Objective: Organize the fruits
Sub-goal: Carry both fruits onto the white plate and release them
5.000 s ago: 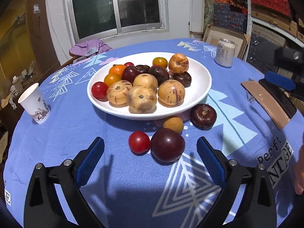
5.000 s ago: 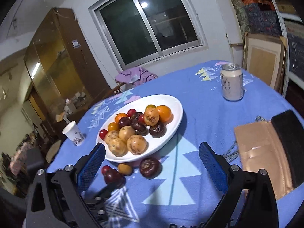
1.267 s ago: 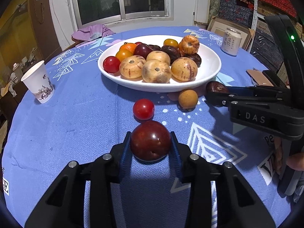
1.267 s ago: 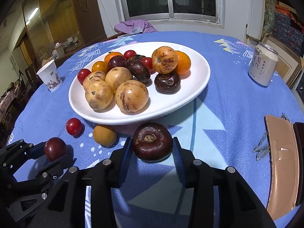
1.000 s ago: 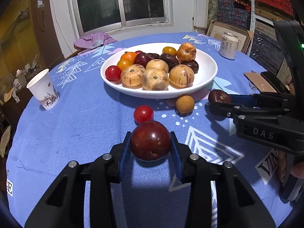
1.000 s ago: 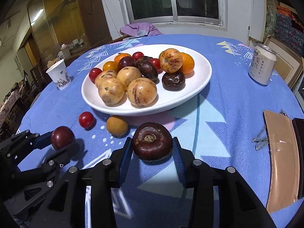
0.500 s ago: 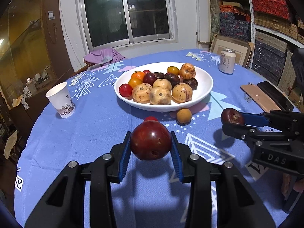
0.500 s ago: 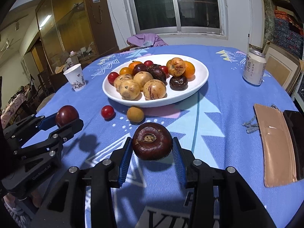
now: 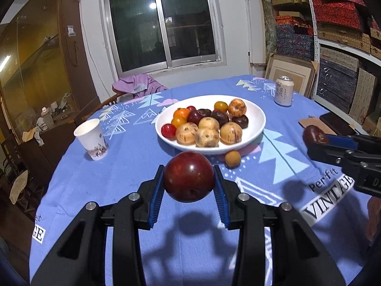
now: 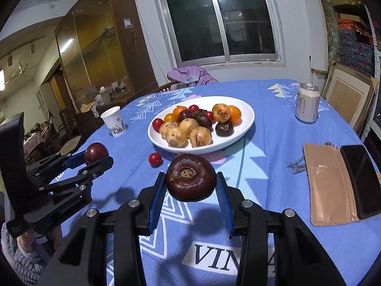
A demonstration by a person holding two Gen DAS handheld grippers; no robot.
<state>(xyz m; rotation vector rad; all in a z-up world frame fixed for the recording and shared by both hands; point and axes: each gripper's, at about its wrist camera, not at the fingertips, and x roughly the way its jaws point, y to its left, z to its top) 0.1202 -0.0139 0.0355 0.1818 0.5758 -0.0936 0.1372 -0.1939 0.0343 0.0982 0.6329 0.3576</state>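
Claws both loaded: left claw [image 9: 189, 178] pinches a glossy dark red plum [image 9: 188, 176], right claw [image 10: 190, 182] pinches a dull brown-purple mangosteen [image 10: 190, 177], calyx scar facing camera; both fruits are up off the blue-clothed surface [image 10: 273, 143]. Beyond lie a loose cherry tomato [image 10: 155, 159] and a small tan fruit [image 9: 232, 158], just before the white plate [image 9: 258, 121] piled with fruit. Paper cup [image 9: 91, 138] far left, can [image 10: 307, 106] far right, wallet [image 10: 329, 186] and phone [image 10: 359, 176] right.
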